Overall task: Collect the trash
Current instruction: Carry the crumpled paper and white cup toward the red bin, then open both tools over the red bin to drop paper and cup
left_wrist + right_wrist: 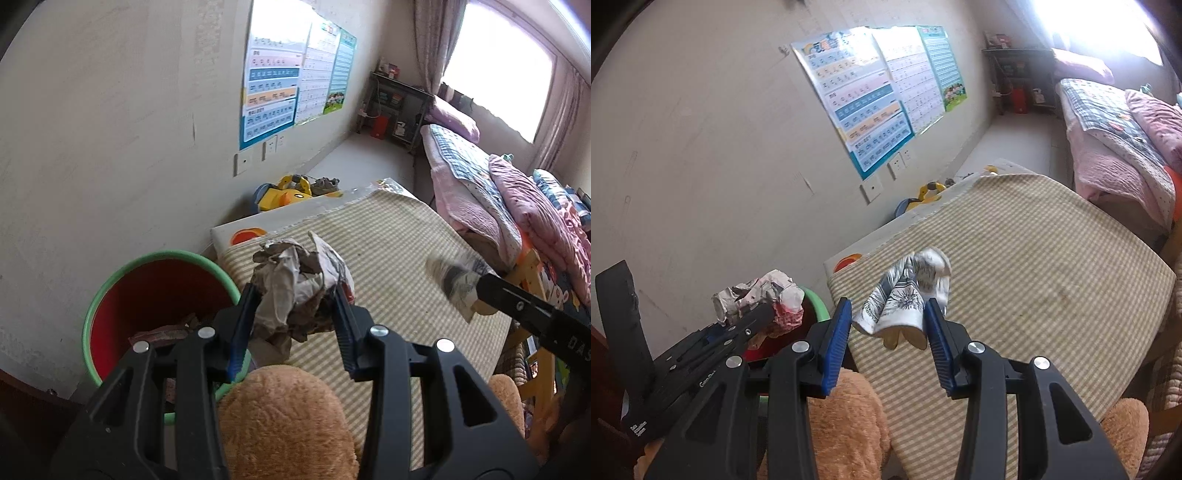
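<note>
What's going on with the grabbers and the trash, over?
Left gripper clamped on crumpled newspaper wad. Right gripper clamped on printed paper scrap. Red bin just left of the wad, some trash inside. Plush toy below, not blocking.

Bin [110, 291] contents mostly hidden behind claw [295, 295]

Home bedroom: bed [476, 177], wall posters [295, 74].
</note>
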